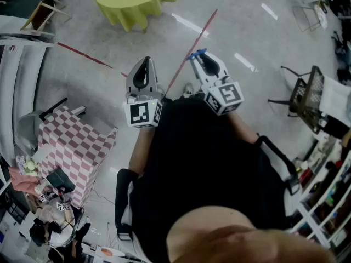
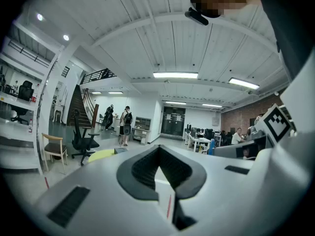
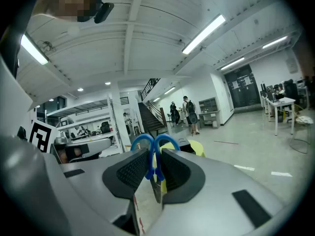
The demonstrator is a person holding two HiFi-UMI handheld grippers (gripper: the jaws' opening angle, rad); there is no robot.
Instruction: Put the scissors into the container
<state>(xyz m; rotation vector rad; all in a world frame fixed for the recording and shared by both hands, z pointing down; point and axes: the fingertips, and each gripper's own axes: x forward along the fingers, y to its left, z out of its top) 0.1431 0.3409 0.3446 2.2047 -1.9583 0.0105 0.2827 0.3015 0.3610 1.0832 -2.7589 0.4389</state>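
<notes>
In the head view both grippers are held out in front of a person in a black top, above a grey floor. My right gripper [image 1: 199, 57] is shut on the scissors [image 1: 197, 53], whose blue handle loops stick out past the fingertips. The right gripper view shows the scissors [image 3: 153, 163] clamped between the black pads of my right gripper [image 3: 155, 152], loops up and the metal blade running down between the jaws. My left gripper [image 1: 145, 61] is shut with nothing in it; its pads meet at the tip in the left gripper view [image 2: 158, 148]. No container is in view.
A yellow-green table [image 1: 131, 1] stands ahead on the floor. A pink-and-white checkered box [image 1: 74, 147] sits at the left. A red tape line [image 1: 192, 48] crosses the floor. A black chair [image 1: 304, 95] and shelves are at the right. Two people [image 2: 124, 124] stand near stairs.
</notes>
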